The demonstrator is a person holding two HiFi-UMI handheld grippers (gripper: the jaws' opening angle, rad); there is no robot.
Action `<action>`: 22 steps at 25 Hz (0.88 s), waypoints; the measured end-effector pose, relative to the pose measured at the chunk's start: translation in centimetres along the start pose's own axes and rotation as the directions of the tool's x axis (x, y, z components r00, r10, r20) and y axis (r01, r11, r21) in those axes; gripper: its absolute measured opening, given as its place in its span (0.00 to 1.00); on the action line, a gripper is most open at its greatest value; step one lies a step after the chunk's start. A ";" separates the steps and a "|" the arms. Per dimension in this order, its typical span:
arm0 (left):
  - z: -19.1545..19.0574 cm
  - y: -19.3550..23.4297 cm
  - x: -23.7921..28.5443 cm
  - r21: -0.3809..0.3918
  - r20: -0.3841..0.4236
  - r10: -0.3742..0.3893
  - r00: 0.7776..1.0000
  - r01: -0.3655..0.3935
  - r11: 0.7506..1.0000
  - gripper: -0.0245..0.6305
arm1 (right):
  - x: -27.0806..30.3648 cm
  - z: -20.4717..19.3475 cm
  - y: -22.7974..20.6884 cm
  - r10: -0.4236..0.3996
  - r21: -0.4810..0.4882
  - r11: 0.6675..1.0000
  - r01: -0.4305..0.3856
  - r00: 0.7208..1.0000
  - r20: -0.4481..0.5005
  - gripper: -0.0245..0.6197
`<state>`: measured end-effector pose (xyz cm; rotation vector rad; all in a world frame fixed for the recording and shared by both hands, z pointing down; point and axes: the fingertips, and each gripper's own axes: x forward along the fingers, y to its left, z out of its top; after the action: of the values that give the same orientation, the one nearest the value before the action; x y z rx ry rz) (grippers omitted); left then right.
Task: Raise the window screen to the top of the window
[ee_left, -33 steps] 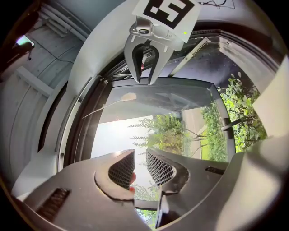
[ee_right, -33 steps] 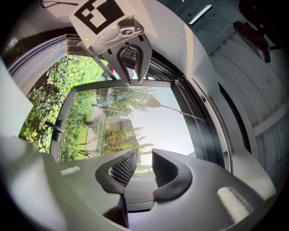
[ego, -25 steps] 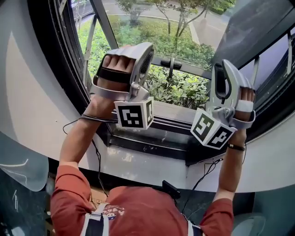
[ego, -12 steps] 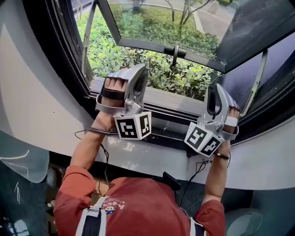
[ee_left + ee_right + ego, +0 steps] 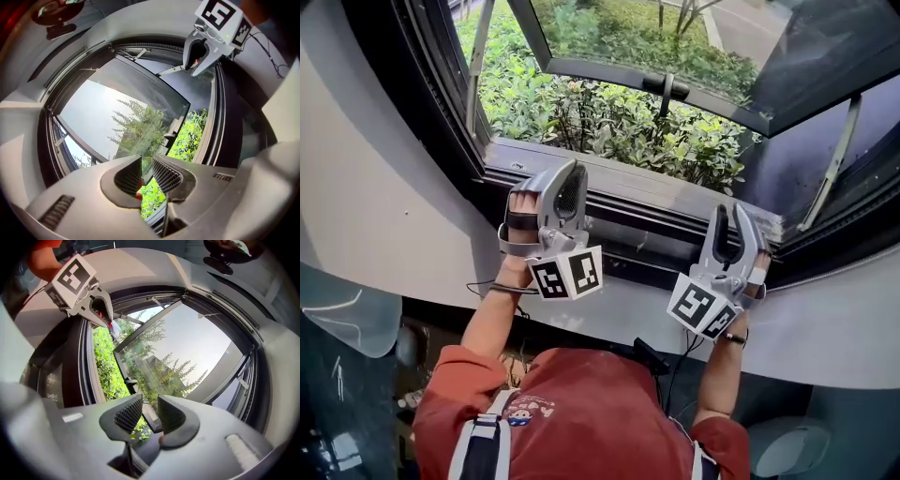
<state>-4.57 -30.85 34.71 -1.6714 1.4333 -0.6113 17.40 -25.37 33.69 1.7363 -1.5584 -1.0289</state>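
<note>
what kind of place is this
Probably indoors, in a room overlooking a garden: a dark-framed window pane swung open outward, the sill under it, green shrubs outside below, and a pale interior wall.

No words, numbers or brand names can be read anywhere. Only black-and-white square patterns are carried, with no letters formed by them: one set on the left cube behind the left gripper, another on the right cube behind the right gripper. A small printed patch on the shirt — below the left cube — is too small to be read.
</note>
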 end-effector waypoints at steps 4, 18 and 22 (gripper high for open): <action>-0.5 -0.9 -1.9 -0.175 -0.007 -0.044 0.999 0.042 0.984 0.14 | -1.4 -0.8 1.2 0.026 0.151 0.988 -0.022 0.999 -0.024 0.21; -1.1 -2.3 -7.1 -0.683 0.087 -0.082 0.993 0.119 0.720 0.14 | -5.0 -1.3 2.7 0.060 0.499 0.865 -0.052 0.998 0.000 0.21; -0.6 -2.9 -8.3 -0.774 0.147 -0.077 0.986 0.164 0.611 0.14 | -6.1 -1.4 3.0 0.054 0.626 0.777 -0.070 0.998 0.045 0.21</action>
<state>-5.29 -23.05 38.71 -2.4550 1.6378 0.1058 16.84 -19.88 37.95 2.0741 -2.1272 -0.5072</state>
